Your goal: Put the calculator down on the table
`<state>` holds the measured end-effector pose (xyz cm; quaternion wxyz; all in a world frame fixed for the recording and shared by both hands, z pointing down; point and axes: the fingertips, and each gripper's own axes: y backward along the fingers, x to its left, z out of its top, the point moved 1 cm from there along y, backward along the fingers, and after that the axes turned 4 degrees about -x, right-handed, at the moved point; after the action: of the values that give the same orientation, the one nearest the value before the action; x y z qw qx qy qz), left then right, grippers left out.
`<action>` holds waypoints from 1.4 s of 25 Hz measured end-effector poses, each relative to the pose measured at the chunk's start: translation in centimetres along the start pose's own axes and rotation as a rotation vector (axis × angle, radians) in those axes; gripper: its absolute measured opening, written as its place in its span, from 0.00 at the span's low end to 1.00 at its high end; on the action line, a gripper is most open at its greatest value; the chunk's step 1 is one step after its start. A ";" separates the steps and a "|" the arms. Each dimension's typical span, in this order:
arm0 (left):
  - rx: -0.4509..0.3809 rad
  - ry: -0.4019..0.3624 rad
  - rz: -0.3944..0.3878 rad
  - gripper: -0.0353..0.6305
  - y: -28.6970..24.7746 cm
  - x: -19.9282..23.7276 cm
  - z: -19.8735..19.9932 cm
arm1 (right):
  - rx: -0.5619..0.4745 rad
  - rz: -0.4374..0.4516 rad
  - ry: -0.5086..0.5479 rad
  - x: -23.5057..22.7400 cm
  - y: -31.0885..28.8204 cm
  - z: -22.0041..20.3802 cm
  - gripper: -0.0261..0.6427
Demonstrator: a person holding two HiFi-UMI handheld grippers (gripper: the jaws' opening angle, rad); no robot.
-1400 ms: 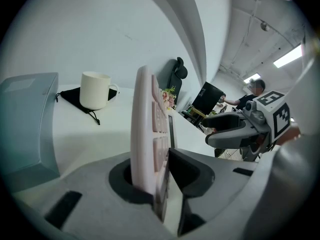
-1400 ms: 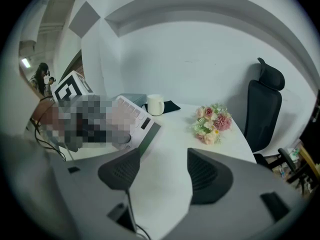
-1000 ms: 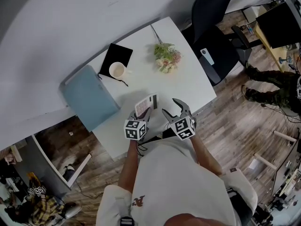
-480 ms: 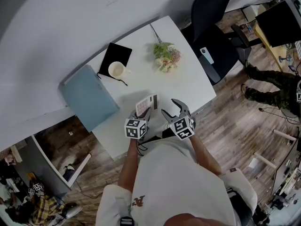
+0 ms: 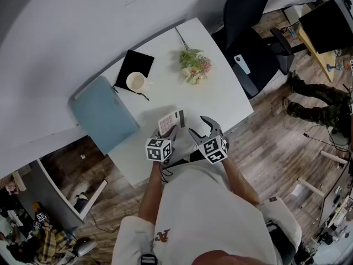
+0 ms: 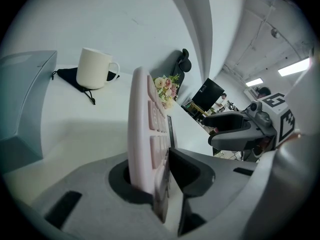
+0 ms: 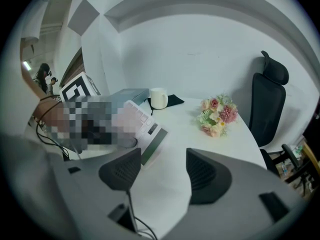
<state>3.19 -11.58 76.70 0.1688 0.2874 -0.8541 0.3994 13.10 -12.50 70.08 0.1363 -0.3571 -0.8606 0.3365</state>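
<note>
Overhead: pink calculator (image 5: 171, 122) over near part of white table (image 5: 220, 98), in left gripper (image 5: 169, 131). Only in left gripper view: jaws clamped on its lower end, keypad edge-on. Right gripper view: right gripper (image 7: 162, 171) spread, empty.

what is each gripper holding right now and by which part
The left gripper is shut on the pale pink flat calculator, gripping its near edge over the keys. The right gripper holds nothing, jaws apart.

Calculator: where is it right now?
In the head view the calculator is clamped in the left gripper at the near edge of the table, beside the open right gripper.
</note>
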 end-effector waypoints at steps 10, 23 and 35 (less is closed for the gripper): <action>-0.007 0.004 0.013 0.23 -0.1 0.4 0.1 | 0.006 0.005 0.003 0.2 -0.1 -0.3 0.46; -0.008 0.024 0.030 0.26 -0.2 1.1 0.3 | 0.010 0.010 0.011 0.5 -0.2 -0.1 0.46; -0.030 0.007 0.066 0.29 0.1 1.6 0.3 | 0.007 0.010 0.019 0.9 -0.3 0.2 0.46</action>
<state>1.84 -12.28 77.29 0.1628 0.2549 -0.8685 0.3927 12.18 -12.13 70.16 0.1440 -0.3639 -0.8563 0.3369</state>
